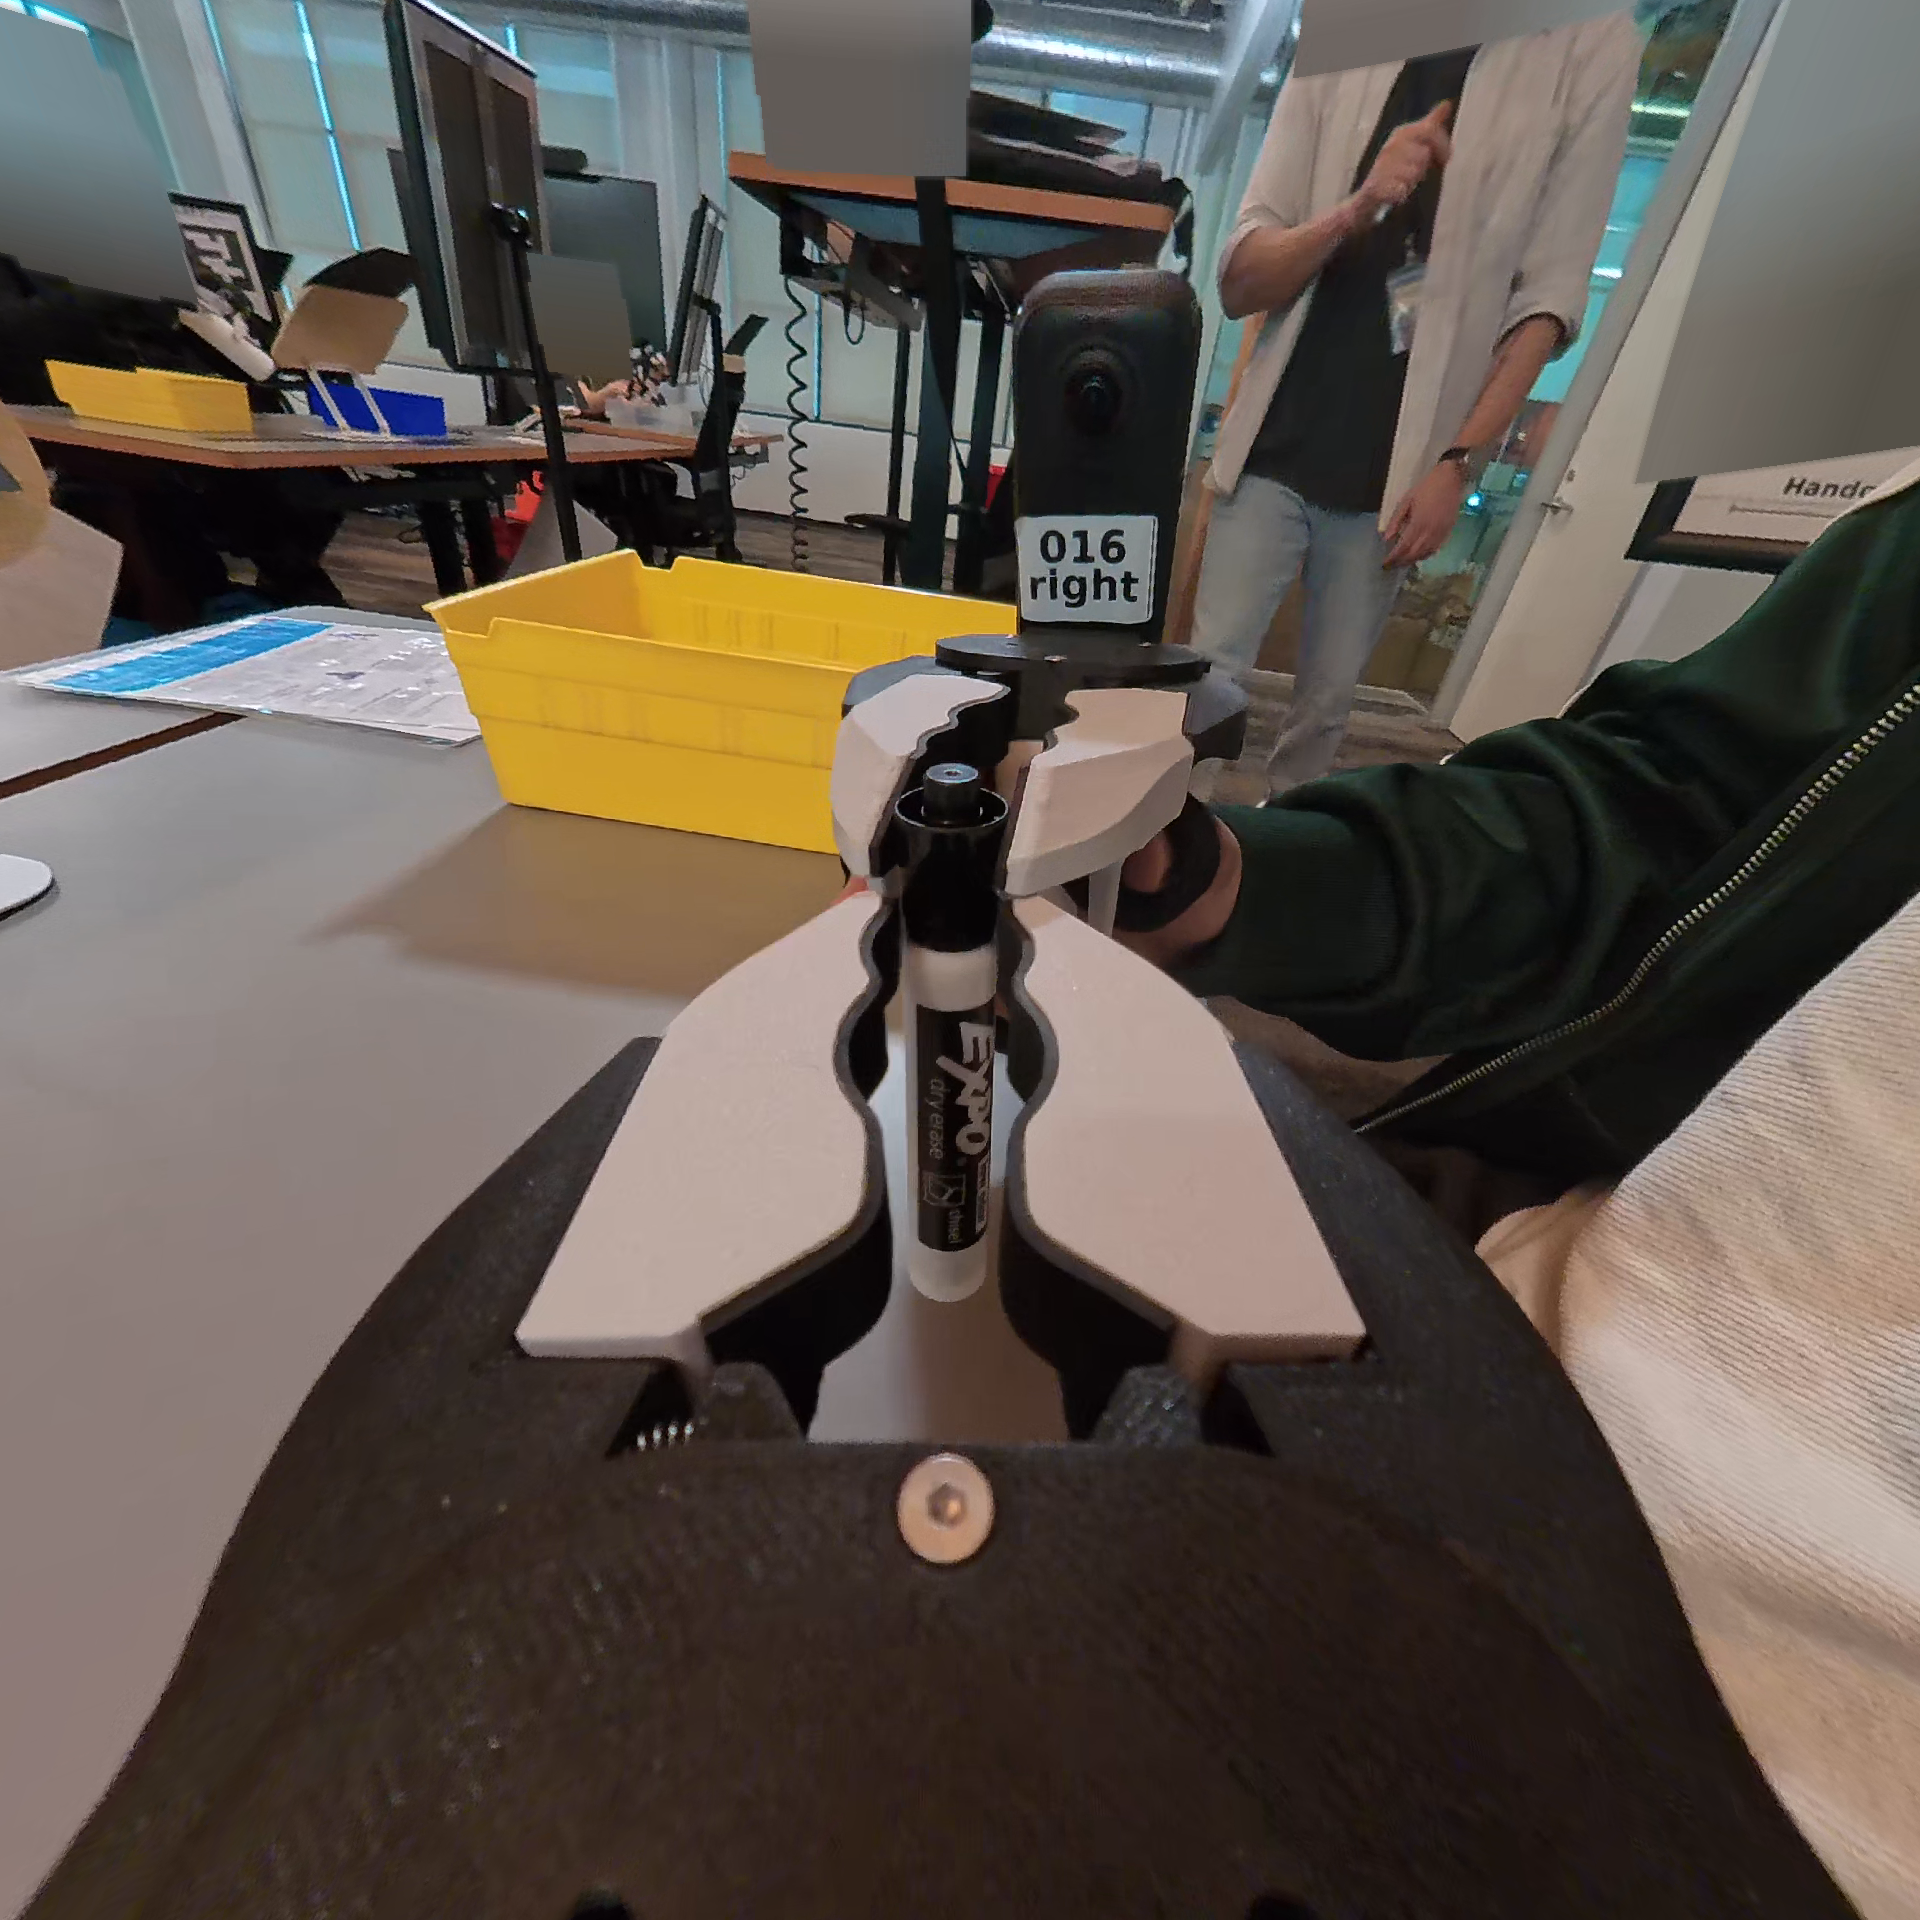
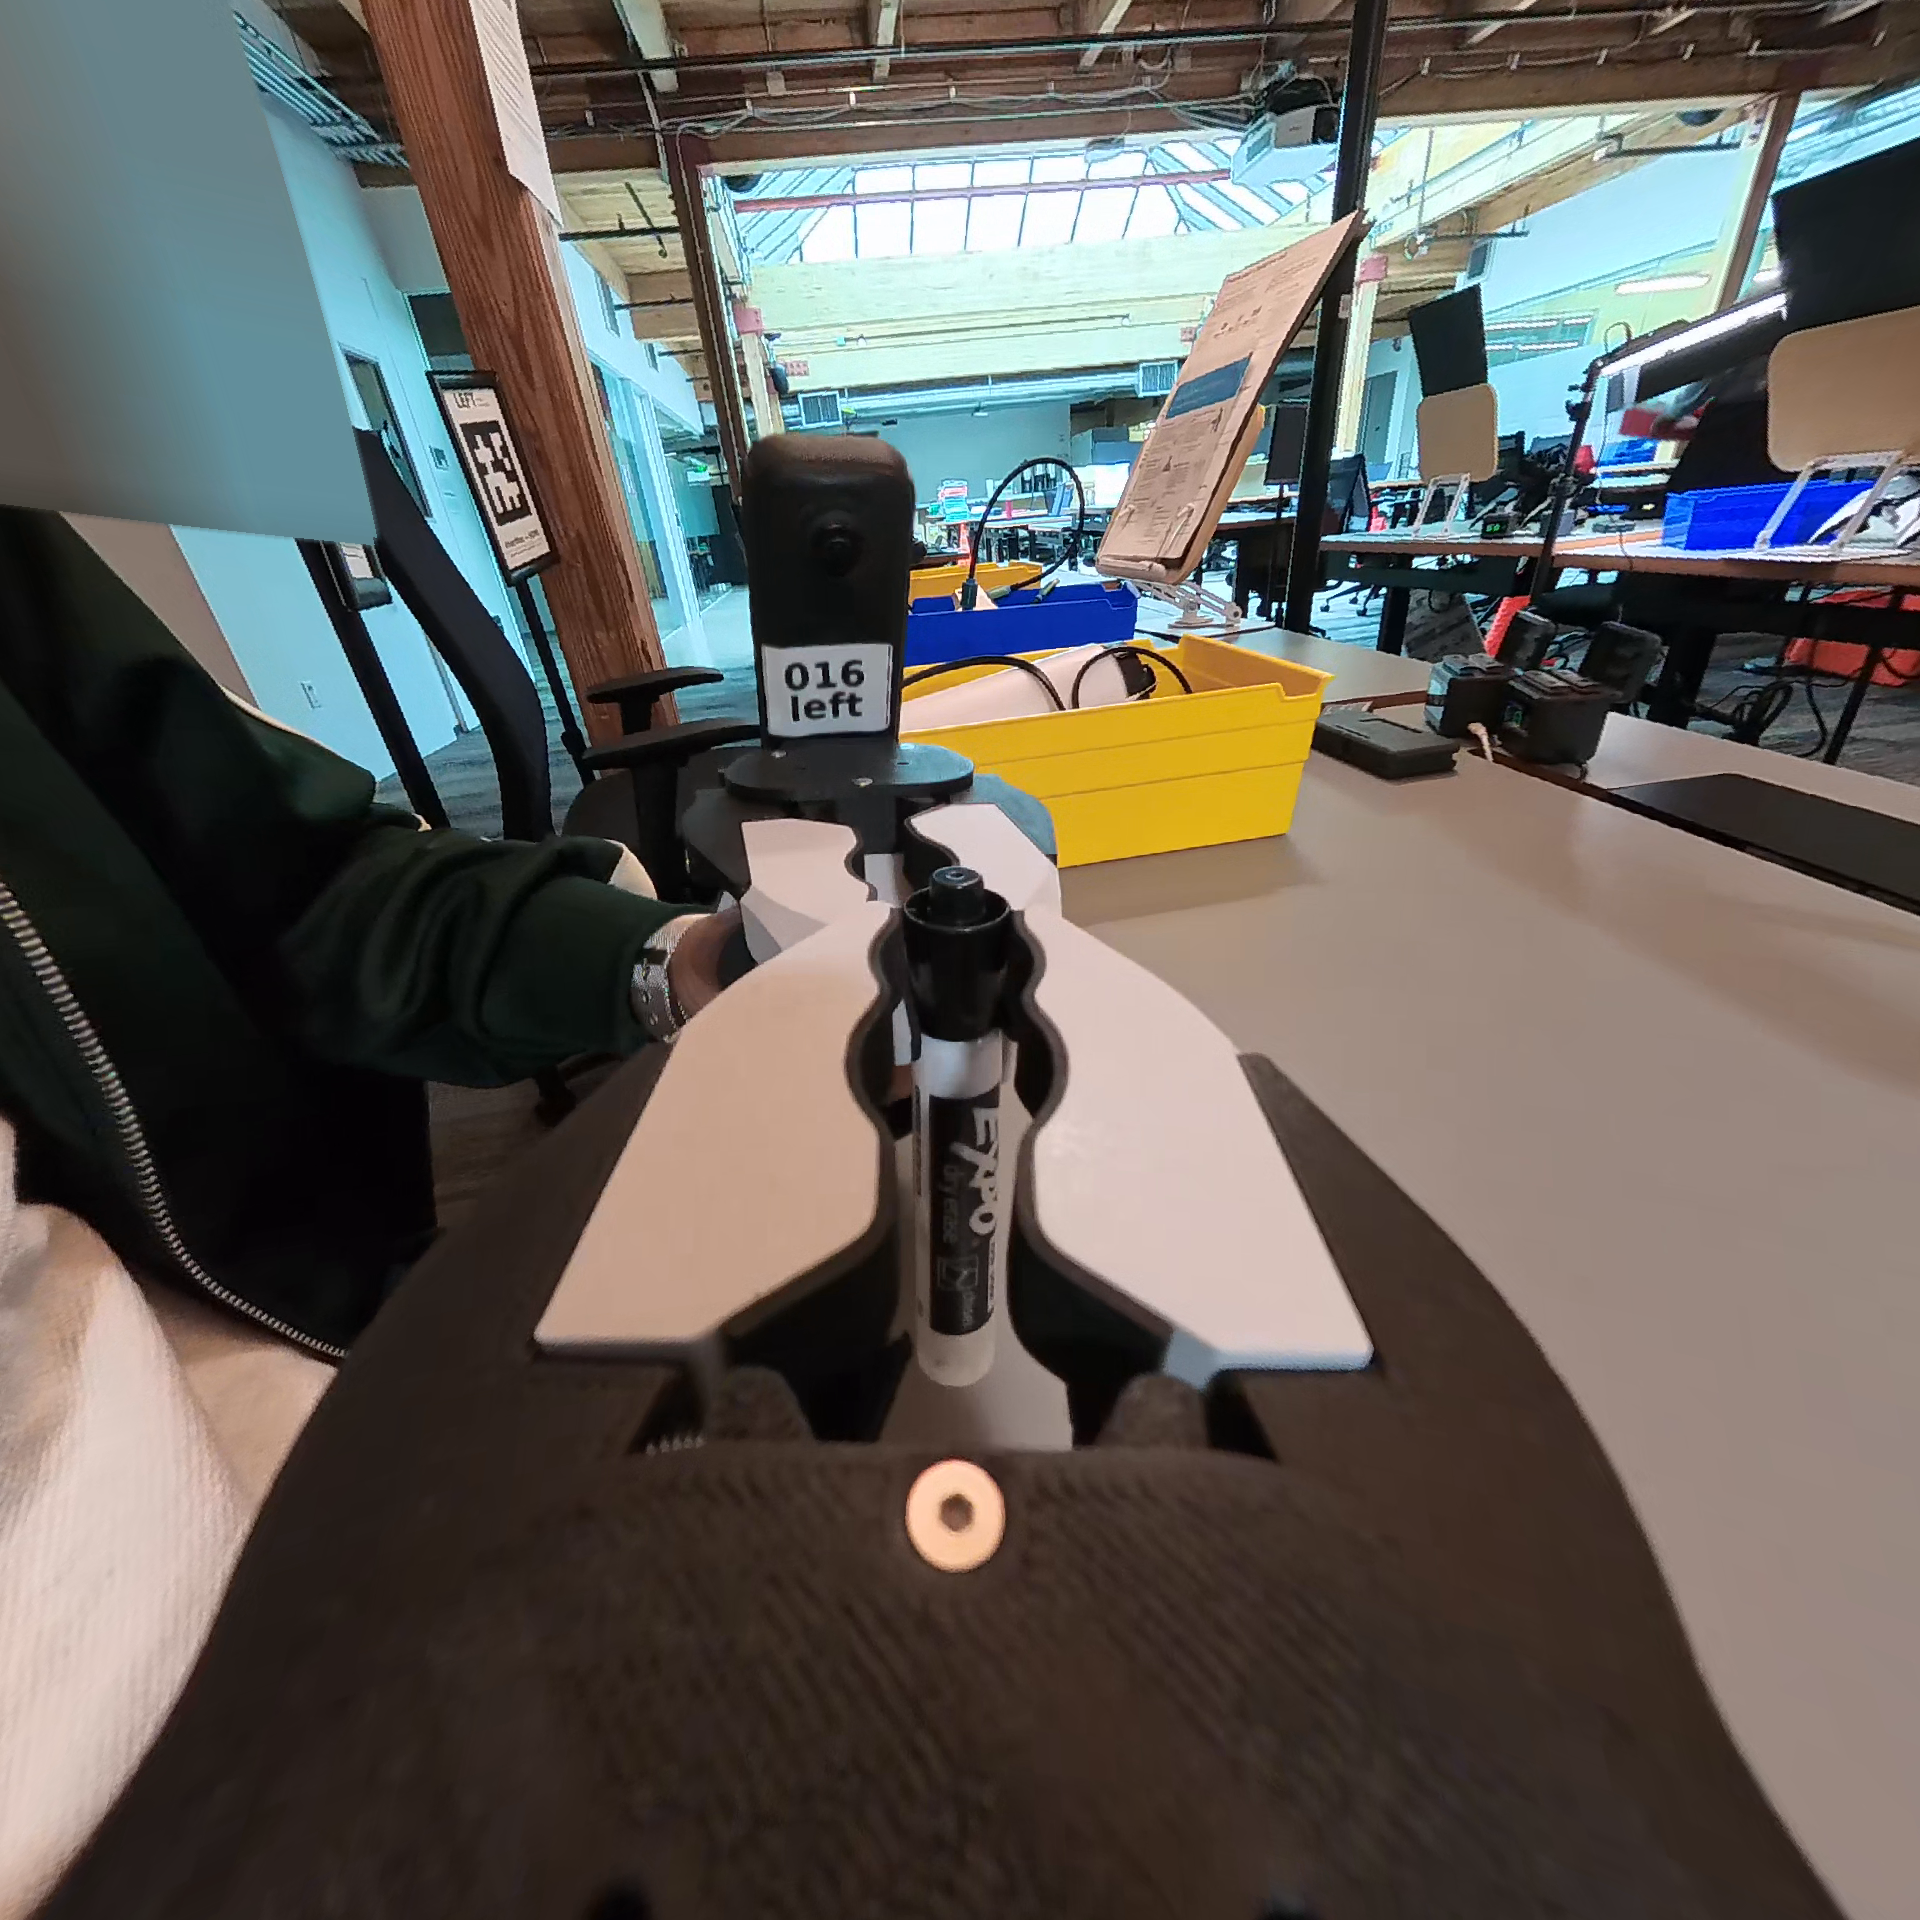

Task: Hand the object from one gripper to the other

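**Above the grey table: marker between both grippers**

Your left gripper [image 1: 943, 914] and right gripper [image 2: 951, 925] meet tip to tip, each clamped on the upright black-and-white marker [image 1: 948, 1049]. Yellow bin [image 1: 665, 707] sits behind, on the table [image 1: 312, 1039]

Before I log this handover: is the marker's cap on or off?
On. The black cap covers the marker tip at its far end in both views; no bare tip shows.
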The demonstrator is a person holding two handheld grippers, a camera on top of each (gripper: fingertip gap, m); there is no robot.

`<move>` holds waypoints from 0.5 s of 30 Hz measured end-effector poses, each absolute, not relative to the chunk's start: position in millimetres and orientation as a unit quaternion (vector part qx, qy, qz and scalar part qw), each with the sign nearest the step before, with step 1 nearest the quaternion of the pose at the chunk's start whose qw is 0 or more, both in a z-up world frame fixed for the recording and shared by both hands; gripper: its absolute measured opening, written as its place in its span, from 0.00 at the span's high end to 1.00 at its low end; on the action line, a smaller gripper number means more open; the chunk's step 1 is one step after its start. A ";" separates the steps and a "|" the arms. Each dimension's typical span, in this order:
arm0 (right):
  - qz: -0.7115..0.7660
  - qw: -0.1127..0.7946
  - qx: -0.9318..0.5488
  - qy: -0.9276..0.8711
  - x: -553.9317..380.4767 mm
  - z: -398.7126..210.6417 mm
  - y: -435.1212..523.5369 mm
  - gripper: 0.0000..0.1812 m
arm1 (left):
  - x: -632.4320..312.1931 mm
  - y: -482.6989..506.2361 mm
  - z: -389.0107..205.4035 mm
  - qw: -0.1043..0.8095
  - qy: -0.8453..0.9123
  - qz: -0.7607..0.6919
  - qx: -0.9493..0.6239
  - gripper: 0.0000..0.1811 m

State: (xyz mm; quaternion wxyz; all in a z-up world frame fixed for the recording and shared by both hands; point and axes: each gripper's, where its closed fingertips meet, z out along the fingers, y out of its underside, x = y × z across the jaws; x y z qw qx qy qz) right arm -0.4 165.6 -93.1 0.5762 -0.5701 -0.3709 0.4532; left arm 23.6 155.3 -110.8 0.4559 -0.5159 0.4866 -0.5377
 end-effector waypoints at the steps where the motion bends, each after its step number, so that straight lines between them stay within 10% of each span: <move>1: 0.454 0.579 -0.568 -0.368 0.6 -91.6 165.9 0.89 | 24.0 156.0 -111.1 0.459 0.485 -0.536 -0.517 0.86; 15: 0.487 0.587 -0.555 -0.331 13.0 -78.7 168.7 0.90 | 32.7 150.1 -133.6 0.421 0.517 -0.517 -0.537 0.86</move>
